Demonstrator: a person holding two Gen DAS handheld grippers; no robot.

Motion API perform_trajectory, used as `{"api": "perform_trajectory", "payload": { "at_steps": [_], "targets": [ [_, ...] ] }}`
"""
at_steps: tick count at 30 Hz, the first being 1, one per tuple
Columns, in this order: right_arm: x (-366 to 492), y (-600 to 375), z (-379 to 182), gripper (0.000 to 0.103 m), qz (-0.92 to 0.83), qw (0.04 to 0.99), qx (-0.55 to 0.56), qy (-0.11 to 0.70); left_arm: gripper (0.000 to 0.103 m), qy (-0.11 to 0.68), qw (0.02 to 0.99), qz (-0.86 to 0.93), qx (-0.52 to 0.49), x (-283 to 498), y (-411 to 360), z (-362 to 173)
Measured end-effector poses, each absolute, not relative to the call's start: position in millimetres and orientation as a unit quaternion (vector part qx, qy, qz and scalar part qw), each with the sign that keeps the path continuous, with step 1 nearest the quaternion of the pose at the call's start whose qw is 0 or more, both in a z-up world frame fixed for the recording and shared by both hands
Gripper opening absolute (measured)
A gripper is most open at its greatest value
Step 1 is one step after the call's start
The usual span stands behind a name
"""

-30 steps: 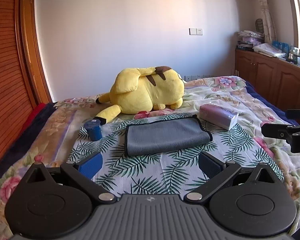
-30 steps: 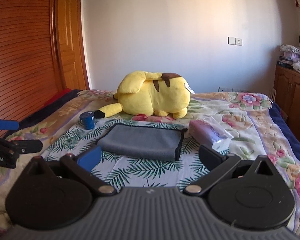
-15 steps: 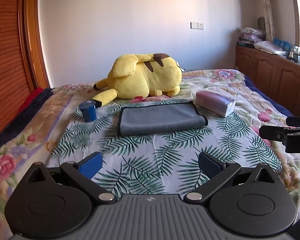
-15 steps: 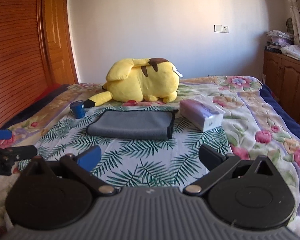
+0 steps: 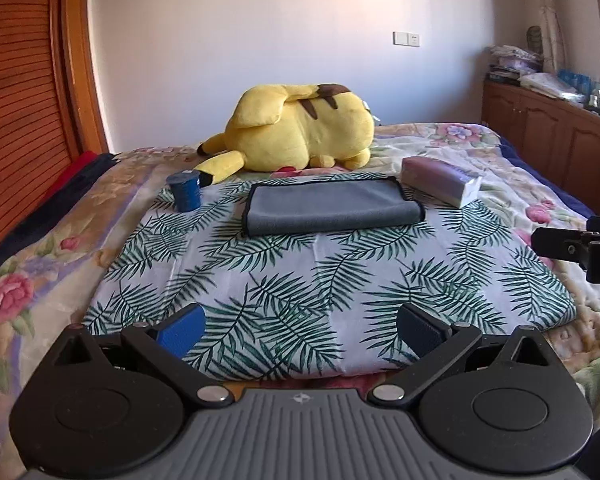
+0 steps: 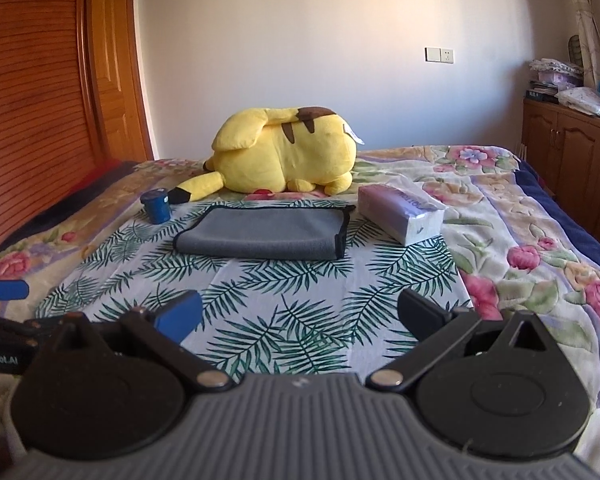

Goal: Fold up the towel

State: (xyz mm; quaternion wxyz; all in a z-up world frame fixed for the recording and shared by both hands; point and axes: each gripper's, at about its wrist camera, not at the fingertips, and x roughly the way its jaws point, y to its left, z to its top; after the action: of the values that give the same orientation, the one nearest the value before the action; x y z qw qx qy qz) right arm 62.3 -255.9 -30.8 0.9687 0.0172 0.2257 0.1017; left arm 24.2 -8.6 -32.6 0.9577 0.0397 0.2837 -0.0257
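Note:
A grey towel [image 5: 332, 208] with a dark edge lies folded flat on the palm-leaf cloth [image 5: 300, 280] on the bed; it also shows in the right wrist view [image 6: 262, 232]. My left gripper [image 5: 300, 328] is open and empty, well short of the towel, above the cloth's near edge. My right gripper [image 6: 300, 314] is open and empty, also well back from the towel. The right gripper's fingers [image 5: 572, 244] show at the right edge of the left wrist view, and the left gripper's fingers [image 6: 4, 290] at the left edge of the right wrist view.
A yellow plush toy [image 5: 300, 132] lies behind the towel. A small blue cup [image 5: 185, 191] stands to the towel's left, a tissue pack [image 5: 440, 180] to its right. A wooden wardrobe [image 5: 20, 100] is on the left, wooden cabinets [image 5: 548, 132] on the right.
Both grippers have drawn back from the towel and away from the bed's middle; the towel looks smaller and farther. The towel has not moved. Both stay open.

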Motion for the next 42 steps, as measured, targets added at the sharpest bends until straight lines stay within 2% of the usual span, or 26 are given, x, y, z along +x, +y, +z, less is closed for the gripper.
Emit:
{"api": "perform_trajectory", "payload": {
  "at_steps": [11,26,42],
  "targets": [
    [64.3,-263.1,-39.2,0.103,0.086,0.971,0.039,0.222,0.103,0.261,0.964,-0.022,0.039,21.1,-8.9,-36.7],
    [56.9,-258.2,-37.3,0.103,0.076,0.979,0.012,0.190,0.103,0.204,0.978,-0.007,0.036,14.1,-2.5,-23.0],
    [55.3,-258.0,-35.5,0.103,0.074,0.982,0.014,0.172,0.103,0.180,0.983,-0.004,0.023,12.0,0.4,-10.1]
  ]
}}
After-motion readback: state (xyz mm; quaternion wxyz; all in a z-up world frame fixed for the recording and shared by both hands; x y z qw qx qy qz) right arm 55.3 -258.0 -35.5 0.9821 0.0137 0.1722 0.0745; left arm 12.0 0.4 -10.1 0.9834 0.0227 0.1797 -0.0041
